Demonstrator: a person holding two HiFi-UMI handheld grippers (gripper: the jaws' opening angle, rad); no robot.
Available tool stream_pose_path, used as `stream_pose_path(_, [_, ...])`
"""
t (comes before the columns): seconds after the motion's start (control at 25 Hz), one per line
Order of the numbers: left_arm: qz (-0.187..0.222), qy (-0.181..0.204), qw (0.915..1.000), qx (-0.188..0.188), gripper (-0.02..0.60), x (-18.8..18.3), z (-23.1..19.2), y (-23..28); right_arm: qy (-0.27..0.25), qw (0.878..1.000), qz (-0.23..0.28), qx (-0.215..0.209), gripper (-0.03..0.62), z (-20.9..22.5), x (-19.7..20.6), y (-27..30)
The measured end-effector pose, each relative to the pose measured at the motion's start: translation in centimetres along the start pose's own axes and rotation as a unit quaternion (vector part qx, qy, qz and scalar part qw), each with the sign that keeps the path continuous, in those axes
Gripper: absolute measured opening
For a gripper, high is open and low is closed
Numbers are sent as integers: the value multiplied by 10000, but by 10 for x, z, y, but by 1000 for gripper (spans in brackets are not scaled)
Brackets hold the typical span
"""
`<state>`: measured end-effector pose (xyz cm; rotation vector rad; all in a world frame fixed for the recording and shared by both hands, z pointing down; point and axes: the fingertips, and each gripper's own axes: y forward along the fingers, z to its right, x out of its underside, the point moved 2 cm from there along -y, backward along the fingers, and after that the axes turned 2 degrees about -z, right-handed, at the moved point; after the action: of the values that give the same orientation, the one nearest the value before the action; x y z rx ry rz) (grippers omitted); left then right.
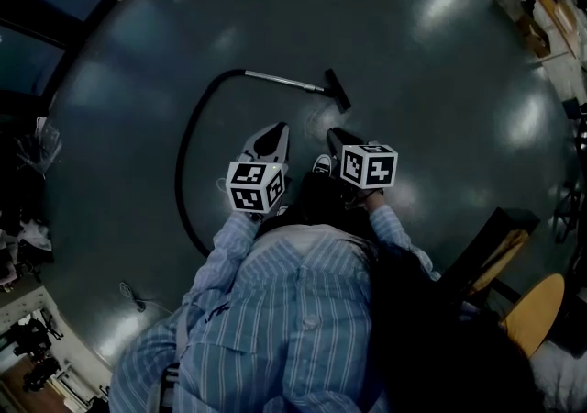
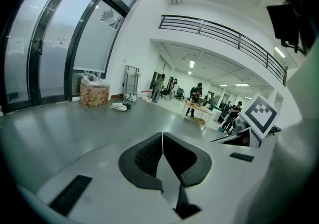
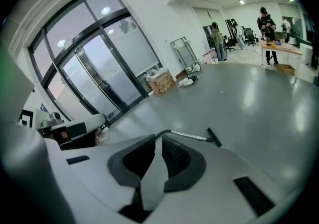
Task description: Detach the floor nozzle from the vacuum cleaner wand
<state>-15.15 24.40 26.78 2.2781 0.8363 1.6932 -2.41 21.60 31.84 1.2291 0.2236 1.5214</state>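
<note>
Task item: the black, flat, wedge-shaped plastic floor nozzle (image 1: 337,90) is sitting on the end of the slim silver metal wand (image 1: 284,82). Both are lying on the floor ahead of the person, well apart from both grippers, w/ the joint not yet separated.
Hose: the black flexible hose (image 1: 188,154) is curving from the wand's other end round toward the person's left.
L gripper: the white left gripper (image 1: 272,133) is carrying nothing, w/ its jaws pressed fully together so the pads are meeting in one line.
R gripper: the white right gripper (image 1: 339,138) is also carrying nothing, w/ its jaws nearly together and only a thin slit showing.
Risk 1: both sets of jaws are shut. Reaching in w/o opening them would prob. nudge the wand and send it skating over the floor.
Risk 2: the wand is a smooth round tube, so it is likely slipping or rolling under a light pinch.
Risk 3: pulling the nozzle w/o bracing the wand would prob. drag the whole assembly, hose incl.
Risk 4: the joint is prob. a friction fit, so a straight tug could release w/ a jerk.
Risk 5: the hose loop is lying near the person's feet and could snag.
Floor: the dark grey glossy floor (image 1: 440,81) is reflecting the ceiling lights and looks slick.
Pads: black, w/ a fine grid texture, V-shaped recess behind.
Shells: smooth white plastic, each bearing a b/w marker cube.
</note>
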Motion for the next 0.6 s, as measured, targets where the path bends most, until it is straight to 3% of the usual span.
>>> stream_pose_path(0.36, [-122,99,9999,-31,11,-25,31,79,179,9998,-59,-66,46,81,-41,8])
stream_pose_path(0.6, [-219,160,9995,-181,11,-39,25,98,342,9992,-144,-130,46,101,-50,18])
